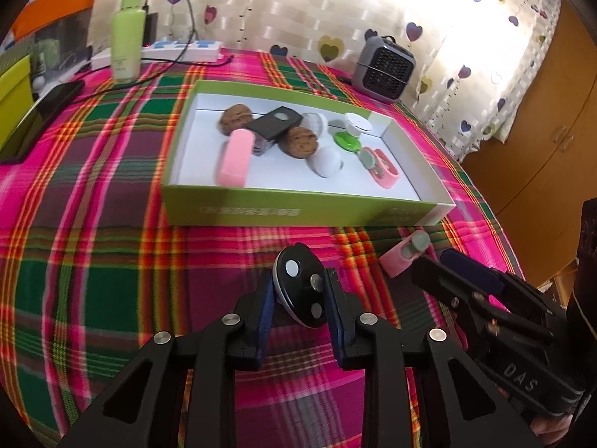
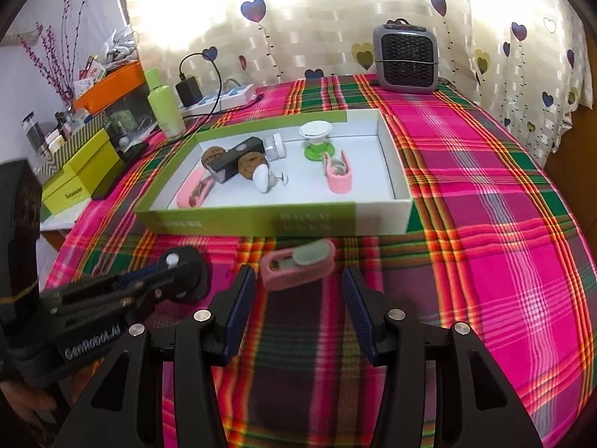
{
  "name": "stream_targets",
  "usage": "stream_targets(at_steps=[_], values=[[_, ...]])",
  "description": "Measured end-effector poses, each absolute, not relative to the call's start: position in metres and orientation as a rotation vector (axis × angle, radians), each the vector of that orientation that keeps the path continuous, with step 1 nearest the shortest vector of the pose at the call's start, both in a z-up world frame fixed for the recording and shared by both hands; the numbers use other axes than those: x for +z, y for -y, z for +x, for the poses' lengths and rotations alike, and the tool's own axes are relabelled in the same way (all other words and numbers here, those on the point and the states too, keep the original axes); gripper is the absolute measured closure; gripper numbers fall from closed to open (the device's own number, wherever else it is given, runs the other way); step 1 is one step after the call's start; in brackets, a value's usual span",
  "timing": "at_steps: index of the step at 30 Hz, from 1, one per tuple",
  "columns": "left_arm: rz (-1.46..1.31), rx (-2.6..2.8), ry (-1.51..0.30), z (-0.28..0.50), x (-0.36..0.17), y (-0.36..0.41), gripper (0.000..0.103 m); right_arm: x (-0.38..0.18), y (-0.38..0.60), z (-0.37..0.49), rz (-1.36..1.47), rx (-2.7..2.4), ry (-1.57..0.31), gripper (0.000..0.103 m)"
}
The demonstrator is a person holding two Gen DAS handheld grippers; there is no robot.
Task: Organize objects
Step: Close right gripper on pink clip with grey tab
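Note:
My left gripper (image 1: 300, 289) is shut on a black oval disc with a white rim (image 1: 303, 304), held just above the plaid cloth in front of the box. The green box with a white inside (image 1: 298, 213) holds two walnuts (image 1: 302, 142), a black case, pink clips (image 1: 234, 158), a white knob and a green suction cup (image 1: 349, 141). A pink clip with a grey disc (image 2: 298, 266) lies on the cloth just ahead of my right gripper (image 2: 298, 280), level with its fingertips. The right gripper is open and touches nothing. In the right wrist view the left gripper (image 2: 175, 274) and its disc are at the left.
A grey heater (image 2: 406, 58) stands at the back of the table. A green bottle (image 1: 128, 43), a power strip with a charger (image 1: 179, 49) and a phone (image 1: 41, 112) are at the back left. Yellow boxes (image 2: 82, 179) sit off the left edge, a wooden cabinet (image 1: 541, 130) at the right.

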State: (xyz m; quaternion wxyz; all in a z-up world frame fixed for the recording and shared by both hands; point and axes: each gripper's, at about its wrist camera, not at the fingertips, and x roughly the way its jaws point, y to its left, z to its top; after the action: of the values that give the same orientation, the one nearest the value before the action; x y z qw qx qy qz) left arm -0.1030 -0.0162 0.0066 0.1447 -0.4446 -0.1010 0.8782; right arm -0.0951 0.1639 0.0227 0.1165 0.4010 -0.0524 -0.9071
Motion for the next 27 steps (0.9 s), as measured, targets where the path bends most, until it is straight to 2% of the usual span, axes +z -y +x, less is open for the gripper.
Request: stream_targets(at_steps=[10, 27], values=[[-1.266, 2.531, 0.335, -0.101, 0.005, 0.028, 0.079, 0.025, -0.15, -0.105, 1.185, -2.688, 0.184, 0.053], [-1.259, 2.519, 0.354, -0.101, 0.004, 0.03, 0.079, 0.011, -0.16, -0.107, 1.306, -2.796, 0.11, 0.053]])
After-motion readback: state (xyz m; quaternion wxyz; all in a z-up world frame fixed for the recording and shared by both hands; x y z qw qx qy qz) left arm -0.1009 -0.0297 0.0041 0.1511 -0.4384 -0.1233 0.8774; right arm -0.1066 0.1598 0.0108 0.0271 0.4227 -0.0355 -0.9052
